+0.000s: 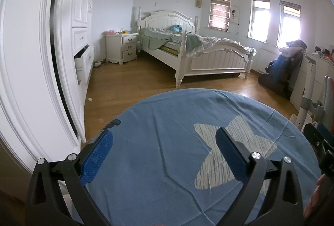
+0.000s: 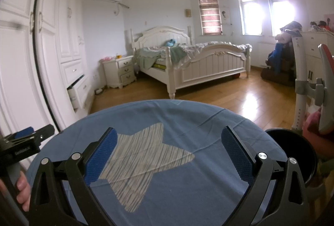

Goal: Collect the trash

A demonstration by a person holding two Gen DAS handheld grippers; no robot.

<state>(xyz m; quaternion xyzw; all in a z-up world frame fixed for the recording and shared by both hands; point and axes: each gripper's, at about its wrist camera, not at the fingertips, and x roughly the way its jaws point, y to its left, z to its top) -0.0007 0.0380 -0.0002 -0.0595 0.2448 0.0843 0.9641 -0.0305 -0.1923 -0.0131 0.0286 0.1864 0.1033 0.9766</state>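
Note:
My left gripper (image 1: pixel 167 132) is open and empty above a round table with a blue cloth (image 1: pixel 162 121) that bears a pale striped star (image 1: pixel 233 153). My right gripper (image 2: pixel 169 136) is open and empty above the same cloth (image 2: pixel 183 119) and star (image 2: pixel 144 155). A black round bin (image 2: pixel 292 155) stands just right of the table. Two small white scraps (image 1: pixel 90 99) lie on the wooden floor by the wardrobe. The other gripper shows at the edge of each view: the right one (image 1: pixel 319 138), the left one (image 2: pixel 29 138).
A white wardrobe (image 1: pixel 31 59) with an open drawer (image 1: pixel 82 61) lines the left. A white bed (image 1: pixel 196 48) and nightstand (image 1: pixel 122 48) stand at the back. A white chair frame (image 2: pixel 302 84), a desk and piled clothes (image 1: pixel 288 59) are at the right. Wooden floor (image 2: pixel 219 96) lies between.

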